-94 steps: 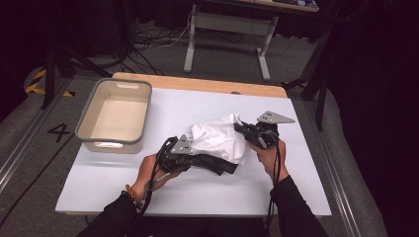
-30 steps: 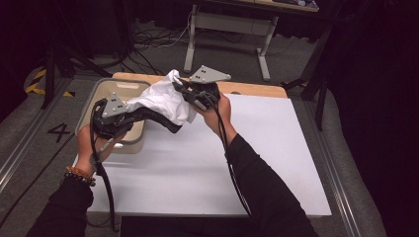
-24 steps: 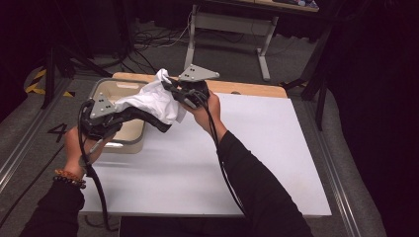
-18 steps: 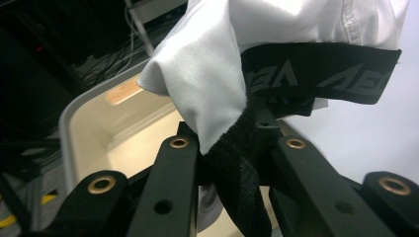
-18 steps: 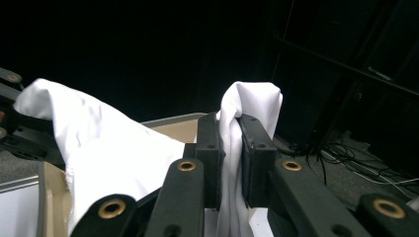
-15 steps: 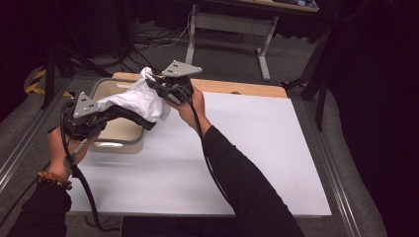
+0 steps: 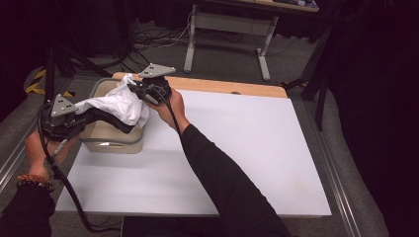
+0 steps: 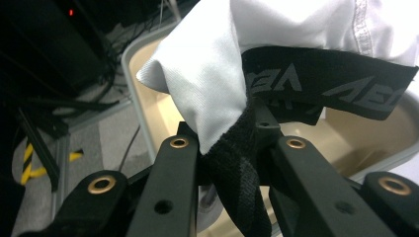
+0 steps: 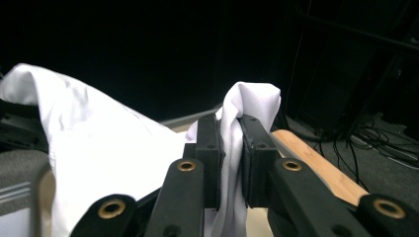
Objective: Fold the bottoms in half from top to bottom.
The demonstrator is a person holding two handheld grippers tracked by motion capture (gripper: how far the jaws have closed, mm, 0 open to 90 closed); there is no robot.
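since the earliest frame you have carried the white cloth garment with the black elastic waistband [image 7: 116,104] from the middle of the white rectangular tabletop [image 7: 237,148] to the far left corner, and it now hangs over the one beige plastic tub with rounded corners [image 7: 111,140]. your left gripper [image 8: 237,148] is clamped on the black waistband and a fold of white fabric; your right gripper [image 9: 230,148] is pinched tight on a bunched white corner. you have two grippers, one garment, one tub. grey letters run along the waistband, seen upside down in the left gripper view; they look like "aer", but the word is cut off.
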